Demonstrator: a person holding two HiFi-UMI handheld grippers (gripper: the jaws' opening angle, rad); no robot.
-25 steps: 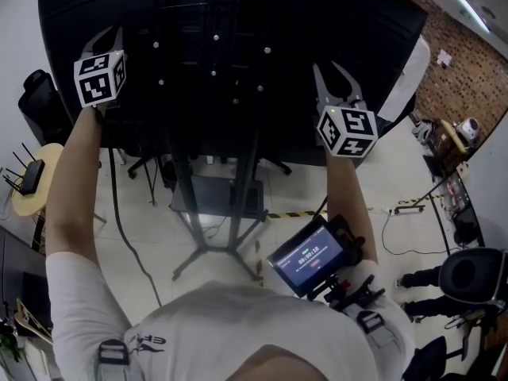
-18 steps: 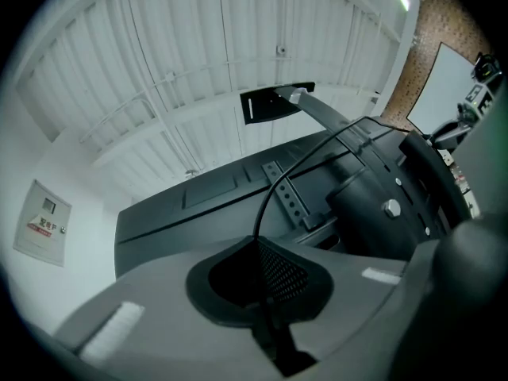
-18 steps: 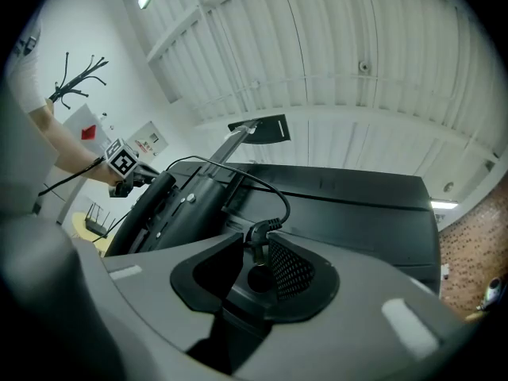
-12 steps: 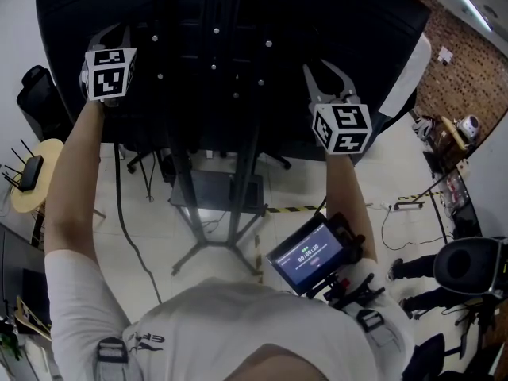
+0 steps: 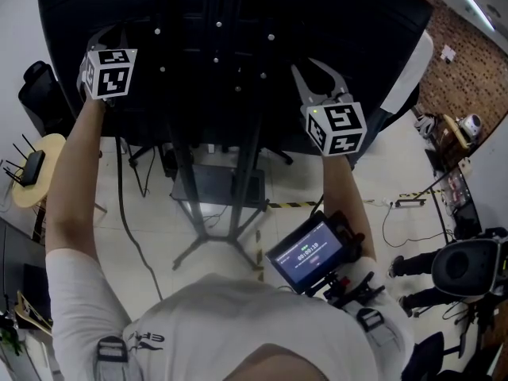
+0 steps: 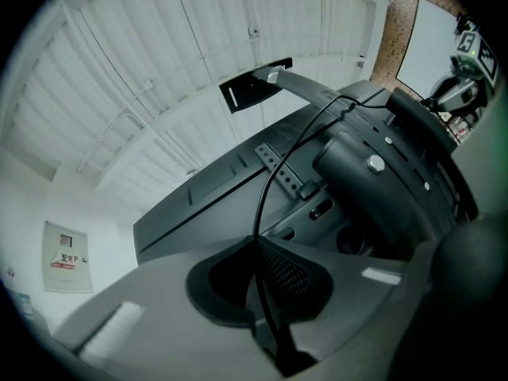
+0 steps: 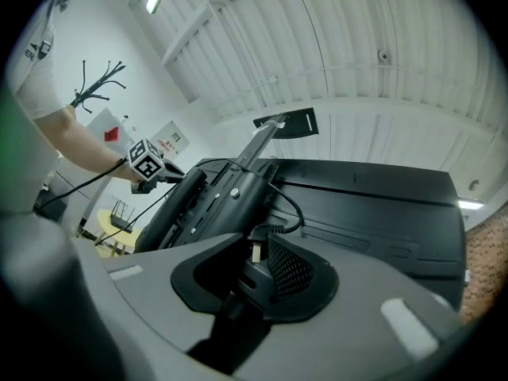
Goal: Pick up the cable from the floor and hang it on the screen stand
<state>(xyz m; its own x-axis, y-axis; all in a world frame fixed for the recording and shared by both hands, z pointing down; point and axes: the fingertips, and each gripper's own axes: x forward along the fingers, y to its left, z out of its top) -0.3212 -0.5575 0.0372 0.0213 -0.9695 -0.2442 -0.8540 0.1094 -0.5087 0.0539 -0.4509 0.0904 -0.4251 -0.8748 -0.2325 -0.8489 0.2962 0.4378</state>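
The black screen [image 5: 238,46] shows its back, on a black stand [image 5: 218,181] with a mount [image 6: 373,173]. My left gripper [image 5: 101,38] is raised at the screen's left part and shut on a thin black cable [image 6: 266,189]. The cable arcs from the jaws up over the mount, and its slack hangs to the floor [image 5: 123,205]. My right gripper [image 5: 315,71] is up at the right of the mount. Its jaws have just been closing, and their pads press the cable's black plug [image 7: 252,264]. From there the cable loops [image 7: 295,213] back to the mount.
At the left stand a small round table [image 5: 44,201] with a router and a black office chair [image 5: 36,94]. Yellow-black tape [image 5: 290,205] and thin cords lie on the pale floor. A small monitor [image 5: 309,254] hangs at the person's chest. Another person sits at the lower right [image 5: 444,280].
The right gripper has shifted left along the screen's back. The left gripper has rolled, so its marker cube shows another face, and it stays at the same spot with the cable.
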